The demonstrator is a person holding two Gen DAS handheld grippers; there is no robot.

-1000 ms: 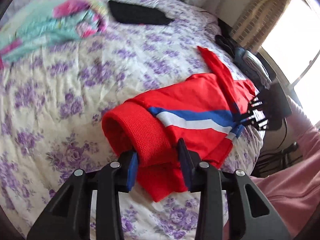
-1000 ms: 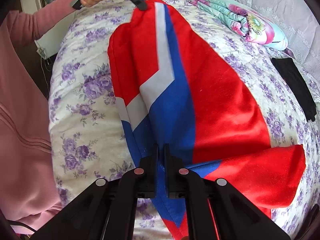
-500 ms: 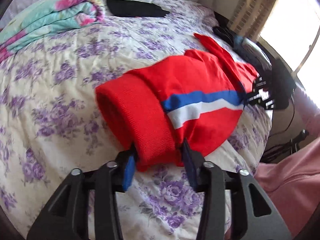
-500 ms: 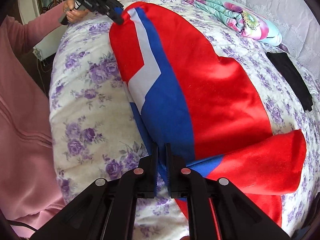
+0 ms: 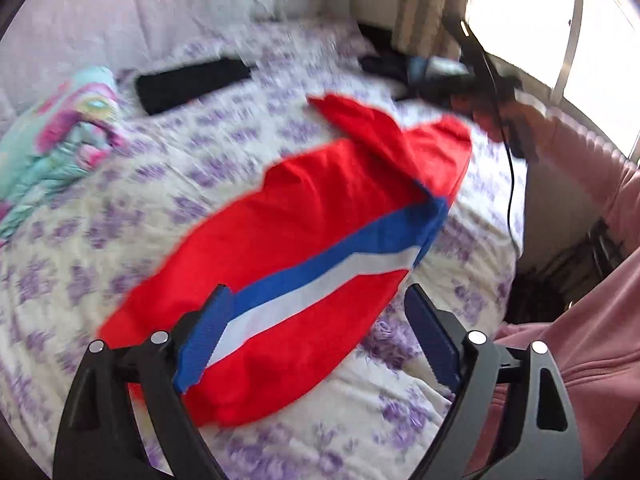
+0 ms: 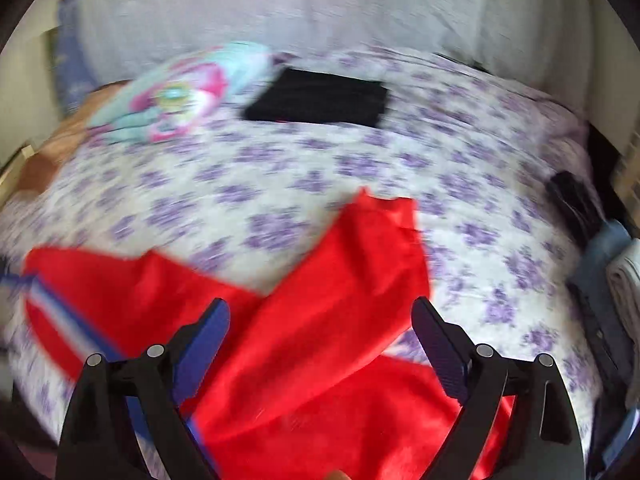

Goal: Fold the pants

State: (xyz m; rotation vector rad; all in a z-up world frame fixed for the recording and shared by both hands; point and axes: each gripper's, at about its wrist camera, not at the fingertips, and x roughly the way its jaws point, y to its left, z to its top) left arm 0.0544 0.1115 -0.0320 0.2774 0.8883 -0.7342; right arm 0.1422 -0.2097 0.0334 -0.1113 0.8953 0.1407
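Note:
Red pants (image 5: 304,216) with a blue and white side stripe lie flat on the floral bedspread (image 5: 120,208). My left gripper (image 5: 316,332) is open just above their near end and holds nothing. In the right wrist view the pants (image 6: 340,300) lie below my right gripper (image 6: 320,344), which is open and empty, with one red leg end pointing up the bed. The right gripper also shows, blurred, in the left wrist view (image 5: 472,88) beyond the far end of the pants. Both views are motion-blurred.
A black folded garment (image 6: 320,100) and a teal and pink folded blanket (image 6: 180,96) lie at the far side of the bed. Dark items (image 6: 580,204) sit at the bed's right edge. My pink sleeve (image 5: 580,160) is at the right.
Both grippers have opened and let go of the pants, which now lie flat on the bed. Both cameras have swung up and back.

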